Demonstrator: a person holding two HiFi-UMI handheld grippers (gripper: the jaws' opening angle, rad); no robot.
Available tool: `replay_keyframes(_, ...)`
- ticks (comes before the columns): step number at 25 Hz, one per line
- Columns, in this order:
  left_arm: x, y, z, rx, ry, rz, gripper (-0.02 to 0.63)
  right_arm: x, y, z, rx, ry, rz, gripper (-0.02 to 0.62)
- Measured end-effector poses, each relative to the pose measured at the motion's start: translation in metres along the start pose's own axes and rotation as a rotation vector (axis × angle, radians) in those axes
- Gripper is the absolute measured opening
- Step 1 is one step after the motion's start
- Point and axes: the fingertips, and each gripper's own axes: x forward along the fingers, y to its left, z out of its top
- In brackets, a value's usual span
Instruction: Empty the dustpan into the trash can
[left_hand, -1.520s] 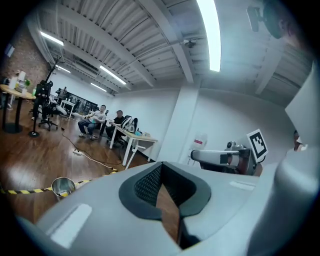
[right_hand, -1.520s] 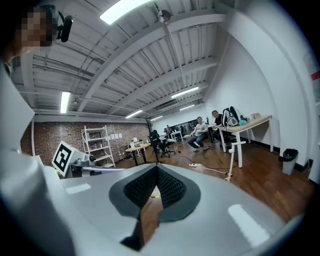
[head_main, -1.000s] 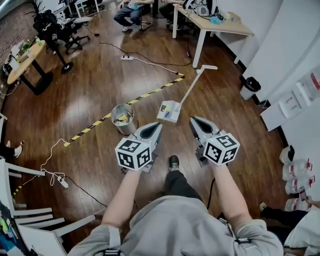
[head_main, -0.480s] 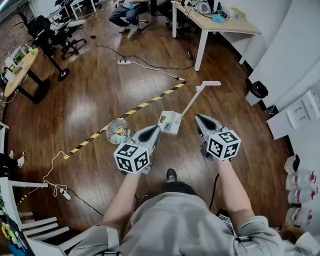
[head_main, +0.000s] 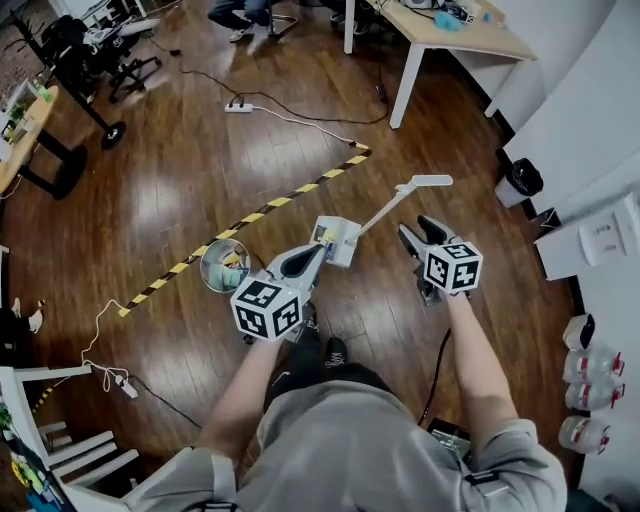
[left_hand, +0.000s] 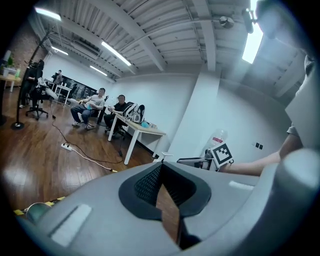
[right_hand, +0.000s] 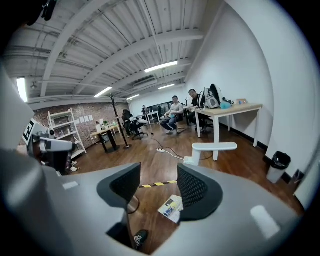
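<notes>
A white dustpan (head_main: 336, 241) with some litter in it stands on the wood floor, and its long handle (head_main: 425, 182) leans up to the right. A round metal trash can (head_main: 223, 265) holding scraps stands just left of it. My left gripper (head_main: 316, 251) is shut with nothing in it, its tips close above the pan's left edge. My right gripper (head_main: 416, 230) hangs just below the handle's top end. Its jaws are opening, with nothing between them. In the right gripper view the pan (right_hand: 171, 207) shows through the gap of the gripper (right_hand: 159, 182), and the handle (right_hand: 214, 147) lies beyond.
Yellow-black tape (head_main: 260, 215) runs across the floor behind the can. A white desk (head_main: 440, 40) and a small black bin (head_main: 522, 178) stand at the back right. A power strip with cable (head_main: 238, 106) lies at the back, a white chair (head_main: 60, 440) stands lower left, and people sit far off.
Both grippers have moved forward and down toward the dustpan. The right gripper's jaws, shut before, now stand apart. The person has stepped closer to the pan and can.
</notes>
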Motion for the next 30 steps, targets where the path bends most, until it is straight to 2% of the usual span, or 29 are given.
replay_keyframes(4, 0.036, 0.025, -0.002, -0.007, 0.038, -0.033, 0.005, 0.047, -0.048, -0.017, 0.026, 0.063, -0.034, 0.276)
replay_keyframes(9, 0.071, 0.055, -0.002, 0.004, 0.071, -0.029, 0.005, 0.100, -0.093, -0.022, 0.034, 0.083, -0.050, 0.325)
replay_keyframes(13, 0.078, 0.077, -0.012, -0.007, 0.114, -0.009, 0.005, 0.131, -0.111, -0.018, 0.010, 0.055, -0.051, 0.333)
replay_keyframes(19, 0.081, 0.095, -0.029, -0.047, 0.158, 0.008, 0.005, 0.168, -0.113, -0.020, -0.063, 0.084, 0.013, 0.331)
replay_keyframes(20, 0.081, 0.097, -0.030, -0.051, 0.161, 0.012, 0.005, 0.173, -0.112, -0.020, -0.075, 0.090, 0.016, 0.324)
replay_keyframes(21, 0.081, 0.100, -0.030, -0.053, 0.162, 0.016, 0.005, 0.177, -0.112, -0.020, -0.093, 0.096, 0.014, 0.288)
replay_keyframes(23, 0.081, 0.105, -0.028, -0.056, 0.157, 0.027, 0.005, 0.181, -0.111, -0.019, -0.136, 0.105, 0.004, 0.186)
replay_keyframes(27, 0.073, 0.120, -0.026, -0.067, 0.148, 0.051, 0.005, 0.185, -0.103, -0.019, -0.152, 0.110, -0.022, 0.179)
replay_keyframes(30, 0.063, 0.125, -0.028, -0.076, 0.141, 0.071, 0.005, 0.184, -0.092, -0.011, -0.136, 0.074, -0.046, 0.178)
